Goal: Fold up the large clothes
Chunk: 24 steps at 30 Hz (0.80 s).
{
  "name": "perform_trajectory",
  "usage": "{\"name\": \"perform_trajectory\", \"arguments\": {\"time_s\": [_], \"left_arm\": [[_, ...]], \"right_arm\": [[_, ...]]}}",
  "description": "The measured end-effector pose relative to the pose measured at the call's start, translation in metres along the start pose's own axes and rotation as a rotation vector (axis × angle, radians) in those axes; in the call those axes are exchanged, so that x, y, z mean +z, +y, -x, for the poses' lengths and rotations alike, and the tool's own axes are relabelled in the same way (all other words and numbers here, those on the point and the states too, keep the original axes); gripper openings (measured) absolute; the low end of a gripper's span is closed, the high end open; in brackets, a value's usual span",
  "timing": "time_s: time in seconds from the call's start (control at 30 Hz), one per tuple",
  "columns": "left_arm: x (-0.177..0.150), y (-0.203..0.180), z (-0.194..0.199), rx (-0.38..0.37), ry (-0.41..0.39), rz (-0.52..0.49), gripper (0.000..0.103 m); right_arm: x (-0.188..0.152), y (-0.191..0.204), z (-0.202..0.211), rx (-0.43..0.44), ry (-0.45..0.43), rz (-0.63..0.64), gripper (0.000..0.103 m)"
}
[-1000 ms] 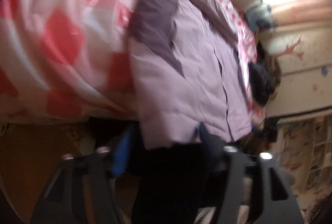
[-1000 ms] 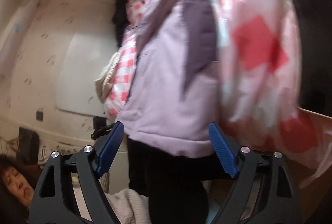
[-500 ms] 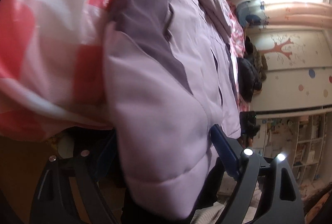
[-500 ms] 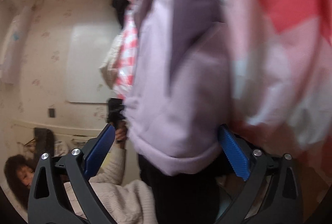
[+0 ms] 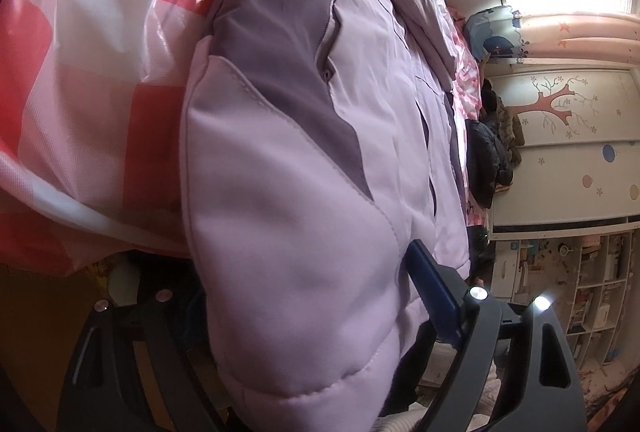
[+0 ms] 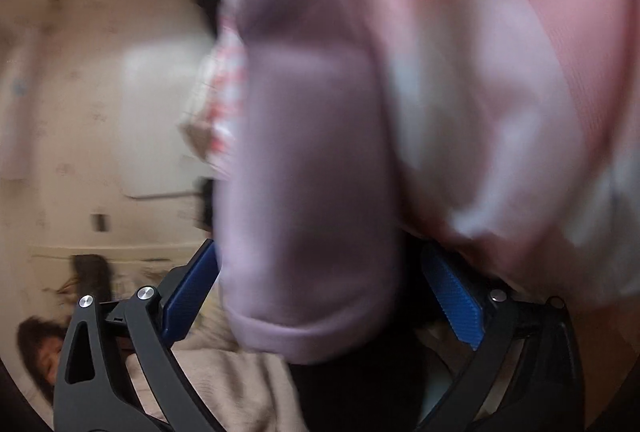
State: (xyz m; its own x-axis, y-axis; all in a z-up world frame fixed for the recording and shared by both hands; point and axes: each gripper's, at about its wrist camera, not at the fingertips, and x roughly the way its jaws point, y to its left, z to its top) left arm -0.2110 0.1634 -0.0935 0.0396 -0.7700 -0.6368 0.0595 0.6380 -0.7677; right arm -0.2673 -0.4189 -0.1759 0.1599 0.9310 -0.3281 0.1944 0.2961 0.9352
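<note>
A lilac padded jacket (image 5: 288,192) with darker purple panels lies on a red-and-white checked cover (image 5: 80,72). Its hem fills the space between the fingers of my left gripper (image 5: 304,296); the jaws are wide apart, the left finger mostly hidden behind the fabric. In the right wrist view, the jacket's other hem corner (image 6: 312,232) sits between the blue pads of my right gripper (image 6: 324,296), which is open. That view is blurred.
A wall with a tree painting (image 5: 556,104) and shelves (image 5: 592,292) stands to the right. Dark clothes (image 5: 488,160) hang past the cover. A person (image 6: 44,352) in a cream sweater is at the lower left of the right wrist view.
Both grippers have moved in toward the jacket's hem, which now fills the space between their fingers. Both stay open.
</note>
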Motion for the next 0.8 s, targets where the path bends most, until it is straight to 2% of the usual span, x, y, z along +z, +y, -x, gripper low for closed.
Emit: {"name": "perform_trajectory", "arguments": {"time_s": [0.07, 0.17, 0.27, 0.33, 0.37, 0.4, 0.43, 0.47, 0.5, 0.6, 0.63, 0.7, 0.8], "left_arm": [[-0.001, 0.002, -0.001, 0.004, 0.001, 0.005, 0.084], [0.0, 0.003, -0.005, 0.015, 0.001, 0.018, 0.084], [0.0, 0.0, -0.003, 0.036, -0.01, 0.005, 0.084], [-0.001, -0.005, -0.003, 0.083, -0.021, -0.02, 0.084], [-0.002, -0.009, -0.002, 0.12, -0.03, -0.039, 0.077], [-0.003, -0.011, -0.002, 0.136, -0.035, -0.051, 0.058], [-0.004, -0.011, -0.003, 0.144, -0.033, -0.052, 0.052], [-0.005, -0.011, -0.002, 0.162, -0.046, -0.041, 0.039], [-0.005, -0.012, -0.001, 0.162, -0.061, -0.034, 0.026], [-0.008, -0.024, 0.007, 0.177, -0.108, -0.032, 0.015], [-0.009, -0.03, 0.012, 0.176, -0.124, -0.036, 0.014], [-0.015, -0.048, 0.028, 0.127, -0.166, -0.048, 0.013], [-0.03, -0.077, 0.055, 0.079, -0.2, -0.103, 0.012]], "right_arm": [[-0.002, 0.0, 0.001, 0.036, -0.009, 0.008, 0.097], [-0.001, 0.014, 0.004, 0.141, -0.039, 0.065, 0.097], [0.008, 0.011, -0.001, 0.092, -0.043, 0.048, 0.097], [0.011, 0.01, 0.002, 0.083, -0.066, 0.051, 0.094], [0.01, 0.017, 0.005, 0.066, -0.094, 0.088, 0.08], [0.008, 0.023, 0.006, 0.046, -0.108, 0.118, 0.062], [0.004, 0.029, 0.006, 0.03, -0.124, 0.14, 0.05], [-0.001, 0.036, 0.01, 0.025, -0.149, 0.165, 0.035], [-0.003, 0.041, 0.013, 0.018, -0.165, 0.178, 0.033], [-0.011, 0.062, 0.024, 0.005, -0.221, 0.214, 0.029], [-0.015, 0.072, 0.025, 0.011, -0.241, 0.226, 0.028], [-0.022, 0.097, 0.034, 0.036, -0.282, 0.266, 0.027], [-0.034, 0.124, 0.042, 0.054, -0.28, 0.324, 0.026]]}}
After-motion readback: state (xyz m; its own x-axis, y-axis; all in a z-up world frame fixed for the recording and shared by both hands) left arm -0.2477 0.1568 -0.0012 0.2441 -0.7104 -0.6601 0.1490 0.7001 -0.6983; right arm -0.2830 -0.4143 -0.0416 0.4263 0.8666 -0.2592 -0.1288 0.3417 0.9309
